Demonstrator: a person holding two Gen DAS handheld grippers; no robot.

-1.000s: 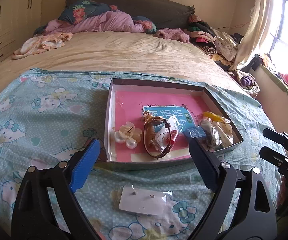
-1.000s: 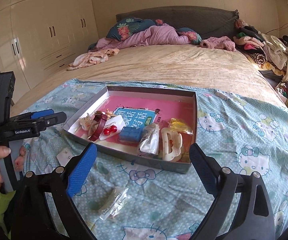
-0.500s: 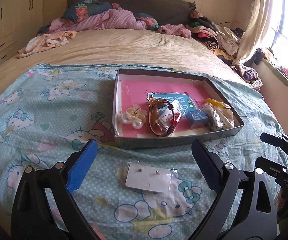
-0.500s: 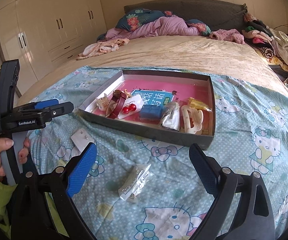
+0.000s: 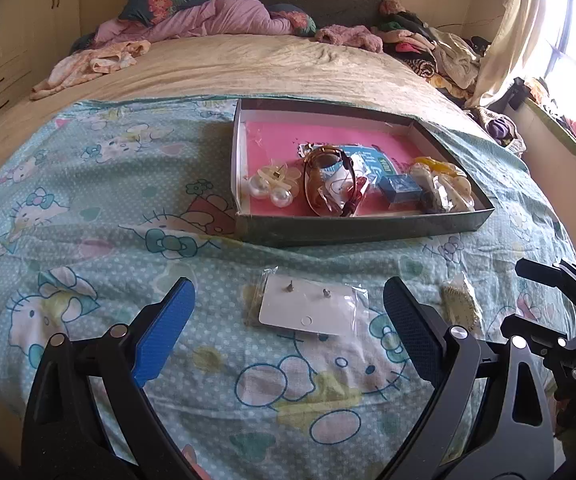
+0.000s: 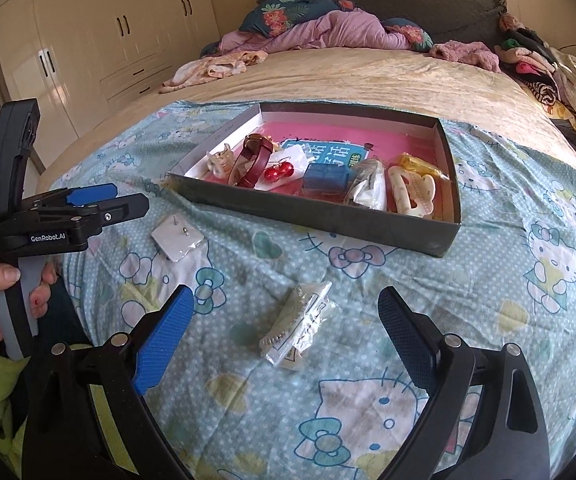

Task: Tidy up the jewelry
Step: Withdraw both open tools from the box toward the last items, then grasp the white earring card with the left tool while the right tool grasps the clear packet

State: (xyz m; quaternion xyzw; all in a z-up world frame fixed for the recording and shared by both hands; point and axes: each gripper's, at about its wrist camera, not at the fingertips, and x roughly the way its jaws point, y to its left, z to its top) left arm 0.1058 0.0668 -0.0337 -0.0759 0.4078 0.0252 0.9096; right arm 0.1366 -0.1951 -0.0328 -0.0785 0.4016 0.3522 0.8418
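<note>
While both grippers hover above the cartoon-cat bedspread (image 5: 87,208), the shallow box (image 5: 352,230) with its pink floor serves as the landmark: inside it lie a pearl hair clip (image 5: 273,186) near its left wall, a brown-strapped watch (image 5: 324,180) at its middle, a small blue box (image 5: 402,190) and a cream claw clip (image 6: 410,196) toward its right wall. Just in front of the box, outside it, a bagged white earring card (image 5: 308,308) rests flat on the bedspread, and the left gripper (image 5: 288,332) is spread wide with nothing between its jaws, the card lying between them. Further in front of the box, a bagged hair clip (image 6: 298,326) lies between the wide-open, empty jaws of the right gripper (image 6: 285,338)
</note>
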